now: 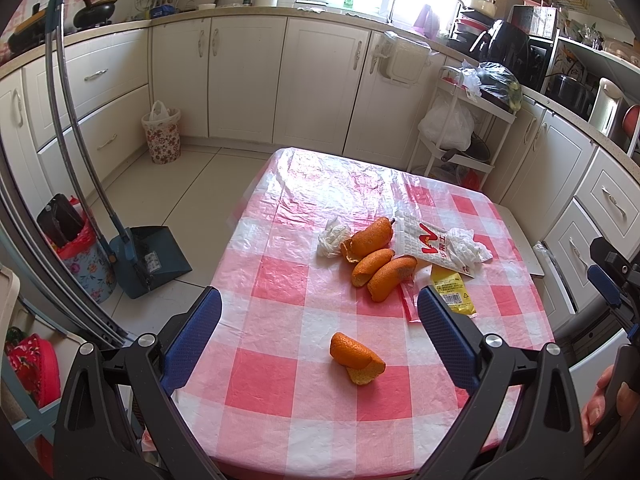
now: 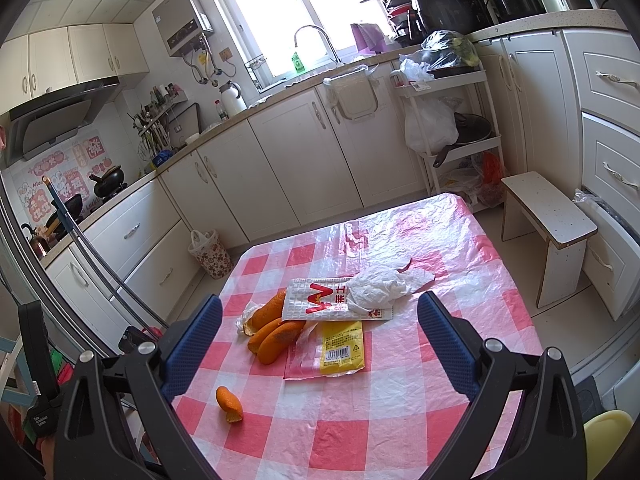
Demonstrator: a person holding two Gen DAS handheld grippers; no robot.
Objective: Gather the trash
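Trash lies on a table with a pink checked cloth [image 1: 280,280] [image 2: 400,440]. One loose orange peel [image 1: 356,358] [image 2: 229,399] lies nearest, between and just beyond my left gripper's [image 1: 320,320] open fingers. Farther on lies a pile of orange peels [image 1: 378,256] [image 2: 268,332], a white wrapper with red print [image 1: 428,242] [image 2: 324,300], crumpled tissues [image 1: 332,236] [image 2: 380,286] and a yellow packet [image 1: 452,292] [image 2: 342,346]. My right gripper [image 2: 320,344] is open and empty above the near side of the table, with the packet between its fingers in view.
A flowered bin with a bag liner [image 1: 161,132] [image 2: 211,254] stands on the floor by the cabinets. A dustpan [image 1: 148,260] and another bin [image 1: 80,252] stand left of the table. A white stool [image 2: 548,224] and a shelf cart [image 2: 452,120] stand to the right.
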